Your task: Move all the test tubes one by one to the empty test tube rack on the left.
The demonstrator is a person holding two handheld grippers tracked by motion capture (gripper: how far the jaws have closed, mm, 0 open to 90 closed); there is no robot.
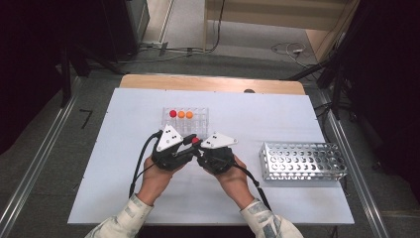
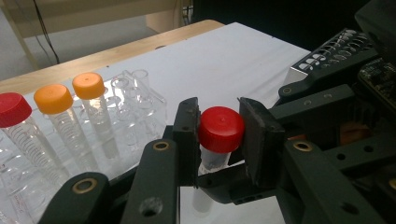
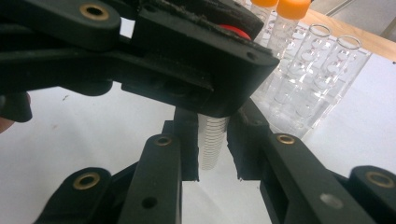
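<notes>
A clear test tube with a red cap [image 2: 221,129] is held above the white table between both grippers. My left gripper [image 2: 219,135] is shut on the cap, a pad against each side of it. My right gripper [image 3: 212,144] is shut on the tube's clear, ribbed body [image 3: 211,140] below the cap. In the high view the left gripper [image 1: 190,142] and the right gripper [image 1: 200,147] meet tip to tip at the red cap [image 1: 195,141], just in front of the clear rack [image 1: 198,130]. The left gripper's jaws hide the cap in the right gripper view.
The clear rack [image 2: 140,107] holds one red-capped tube [image 1: 173,113] and two orange-capped tubes [image 1: 185,114] in its back row. A perforated metal rack [image 1: 302,161] stands at the right of the table. A cable trails from each gripper toward the table's front edge.
</notes>
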